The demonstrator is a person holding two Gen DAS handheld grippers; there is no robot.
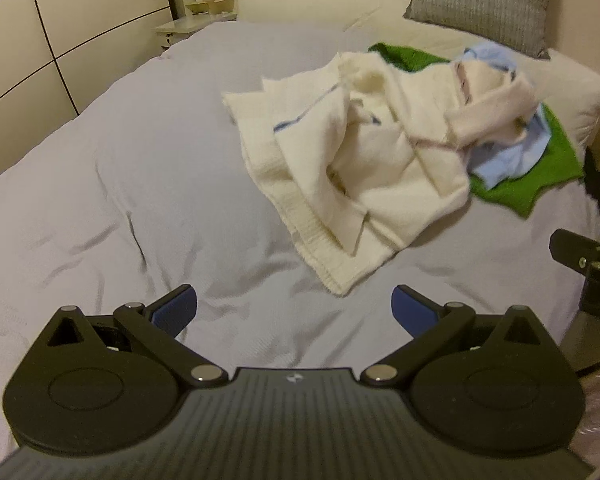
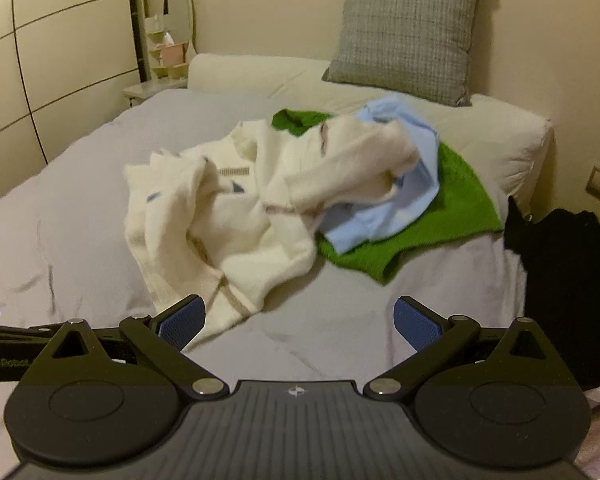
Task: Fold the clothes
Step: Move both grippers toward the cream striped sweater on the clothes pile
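A crumpled cream sweater (image 1: 352, 168) with a blue stripe lies on the bed, on top of a light blue garment (image 1: 508, 156) and a green garment (image 1: 540, 176). My left gripper (image 1: 294, 312) is open and empty, hovering just short of the sweater's near hem. In the right wrist view the same cream sweater (image 2: 236, 216), light blue garment (image 2: 384, 216) and green garment (image 2: 452, 216) lie ahead. My right gripper (image 2: 298, 322) is open and empty, its left fingertip close to the sweater's near corner. The right gripper's body also shows at the left view's right edge (image 1: 588, 264).
The bed has a pale lilac cover (image 1: 120, 184) and a cream pillow (image 2: 512, 144) at its head, with a grey cushion (image 2: 408, 36) against the wall. A black garment (image 2: 568, 272) lies at the bed's right edge. A wardrobe (image 1: 28, 48) and a small shelf (image 2: 168, 56) stand to the left.
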